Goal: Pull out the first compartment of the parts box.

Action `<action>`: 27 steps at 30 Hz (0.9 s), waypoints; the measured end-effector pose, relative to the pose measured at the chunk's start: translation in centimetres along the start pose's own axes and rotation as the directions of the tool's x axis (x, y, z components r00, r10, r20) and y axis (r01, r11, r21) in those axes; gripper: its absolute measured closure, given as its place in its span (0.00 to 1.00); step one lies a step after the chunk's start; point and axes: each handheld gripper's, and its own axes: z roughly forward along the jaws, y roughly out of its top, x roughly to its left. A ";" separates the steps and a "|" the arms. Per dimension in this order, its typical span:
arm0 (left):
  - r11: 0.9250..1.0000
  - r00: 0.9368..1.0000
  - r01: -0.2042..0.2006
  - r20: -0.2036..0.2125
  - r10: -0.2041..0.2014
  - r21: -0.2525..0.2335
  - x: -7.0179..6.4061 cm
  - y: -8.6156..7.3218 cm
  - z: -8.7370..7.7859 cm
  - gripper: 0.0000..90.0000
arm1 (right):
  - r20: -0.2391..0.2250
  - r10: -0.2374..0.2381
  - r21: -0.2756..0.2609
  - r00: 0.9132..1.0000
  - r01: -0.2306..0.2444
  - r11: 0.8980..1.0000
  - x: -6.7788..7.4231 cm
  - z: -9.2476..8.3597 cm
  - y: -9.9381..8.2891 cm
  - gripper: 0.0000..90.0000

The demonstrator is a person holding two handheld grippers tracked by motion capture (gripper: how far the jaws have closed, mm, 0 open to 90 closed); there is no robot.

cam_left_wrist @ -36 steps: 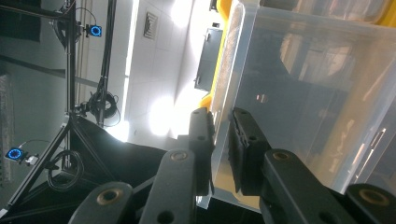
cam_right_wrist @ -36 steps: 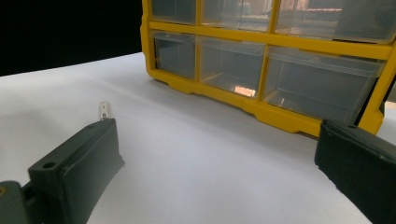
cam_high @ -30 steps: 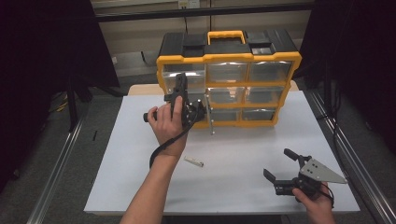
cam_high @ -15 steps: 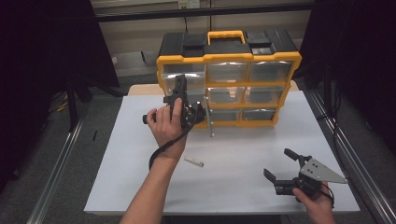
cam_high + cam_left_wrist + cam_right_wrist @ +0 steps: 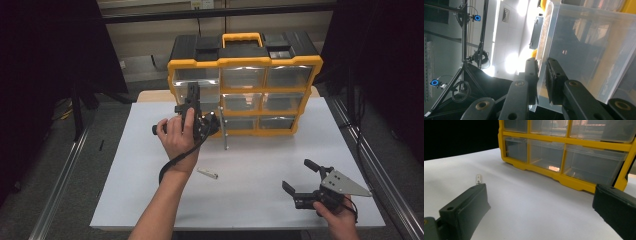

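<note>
left gripper (image 5: 541, 72) jaws nearly closed, pinching the front wall of a clear plastic drawer (image 5: 584, 50) at the yellow-framed organiser cabinet (image 5: 245, 90); the drawer looks light, stiff and slippery, best gripped at its lip. right gripper (image 5: 306, 181) rests wide open, holding nothing. a small metal piece (image 5: 207, 173) lies between the grippers on the white table (image 5: 130, 165).

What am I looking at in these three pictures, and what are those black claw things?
A person holds a hand-operated clamp in each hand. One picture looks down from above the white table; the other two come from cameras riding on the clamps. The left gripper is pinched on the wall of a clear plastic drawer at the yellow organiser. The right gripper rests open near the table's front edge, holding nothing. A small metal piece lies loose on the table.
</note>
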 end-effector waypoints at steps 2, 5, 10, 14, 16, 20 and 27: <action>1.000 1.000 -0.004 -0.009 0.004 -0.008 0.0 0.0 0.0 0.90 | 0.001 0.000 0.000 1.000 0.000 1.000 0.0 0.0 0.0 0.00; 1.000 1.000 -0.007 -0.008 0.007 -0.006 0.0 0.0 -0.2 0.90 | 0.000 0.000 -0.001 1.000 0.000 1.000 0.0 0.0 0.0 0.00; 1.000 1.000 -0.006 -0.003 0.006 0.000 0.0 -0.1 -0.4 0.90 | -0.001 -0.001 0.002 1.000 0.001 1.000 0.0 0.0 0.0 0.00; 1.000 1.000 0.011 -0.005 -0.011 -0.006 -0.1 -0.2 -0.5 0.90 | -0.006 -0.003 0.004 1.000 0.003 1.000 0.0 0.0 0.0 0.00; 1.000 1.000 -0.014 -0.017 0.014 -0.012 0.0 -0.1 -0.6 0.90 | -0.009 -0.003 0.003 1.000 0.003 1.000 0.0 0.0 0.0 0.00; 1.000 1.000 0.002 -0.016 -0.002 -0.006 -0.2 -0.2 -0.7 0.90 | -0.009 -0.003 0.004 1.000 0.003 1.000 0.1 0.0 0.0 0.00; 1.000 1.000 -0.004 -0.028 0.003 -0.014 -0.3 -0.3 -1.0 0.90 | -0.009 -0.002 0.002 1.000 0.002 1.000 0.1 0.0 0.0 0.00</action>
